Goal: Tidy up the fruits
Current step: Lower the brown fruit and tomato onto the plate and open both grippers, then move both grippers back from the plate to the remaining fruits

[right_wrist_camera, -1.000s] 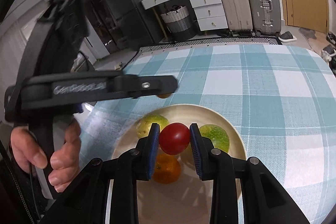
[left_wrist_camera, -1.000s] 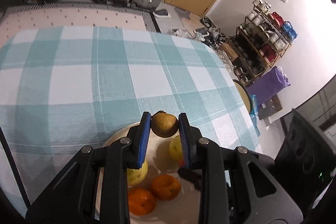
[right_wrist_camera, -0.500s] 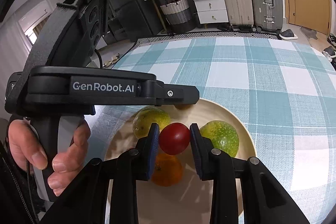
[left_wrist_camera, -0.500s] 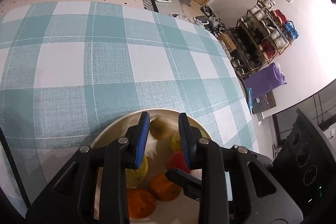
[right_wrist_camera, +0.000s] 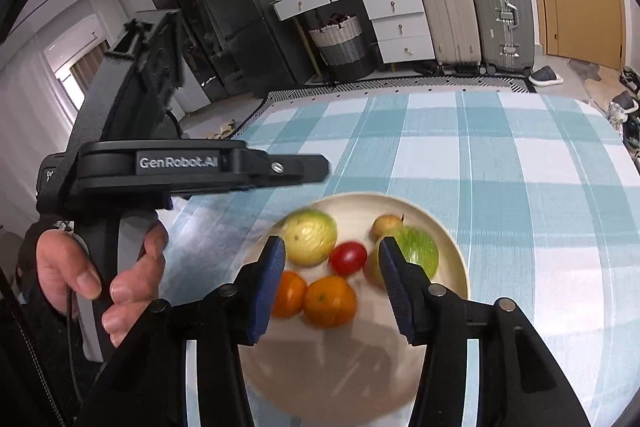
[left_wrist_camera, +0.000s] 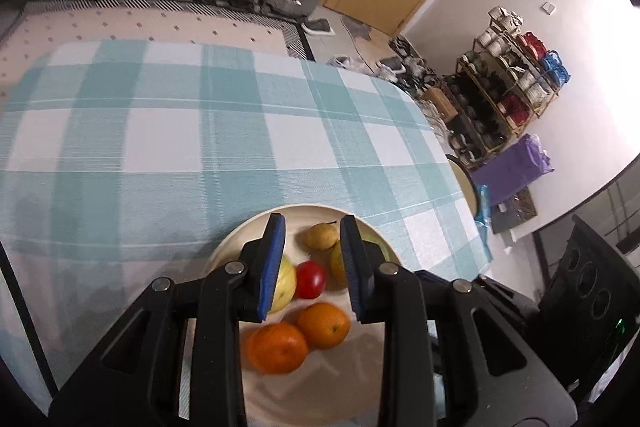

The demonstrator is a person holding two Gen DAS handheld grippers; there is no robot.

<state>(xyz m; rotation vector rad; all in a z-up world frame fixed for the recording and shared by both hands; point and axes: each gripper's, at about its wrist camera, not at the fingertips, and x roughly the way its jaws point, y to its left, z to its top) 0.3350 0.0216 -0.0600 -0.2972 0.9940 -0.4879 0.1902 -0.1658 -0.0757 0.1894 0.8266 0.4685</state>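
Note:
A cream plate [left_wrist_camera: 344,383] [right_wrist_camera: 448,227] on the checked tablecloth holds several fruits: a small brown pear [left_wrist_camera: 320,235] [right_wrist_camera: 386,223], a red tomato [left_wrist_camera: 311,279] [right_wrist_camera: 348,257], two oranges [left_wrist_camera: 324,325] [right_wrist_camera: 330,301], a yellow-green fruit [right_wrist_camera: 312,235] and a green one [right_wrist_camera: 418,251]. My left gripper [left_wrist_camera: 312,263] is open and empty above the plate. My right gripper [right_wrist_camera: 332,285] is open and empty above the plate; the tomato lies beyond its fingertips. The left gripper's body, held by a hand [right_wrist_camera: 80,267], shows at the left of the right wrist view.
The teal and white checked tablecloth [left_wrist_camera: 200,131] covers the table. The table's right edge drops off near a shoe rack [left_wrist_camera: 508,79]. Suitcases [right_wrist_camera: 472,7] and drawers stand by the far wall.
My left gripper let go of the brown pear onto the plate and drew back. My right gripper opened and released the tomato, which now lies on the plate.

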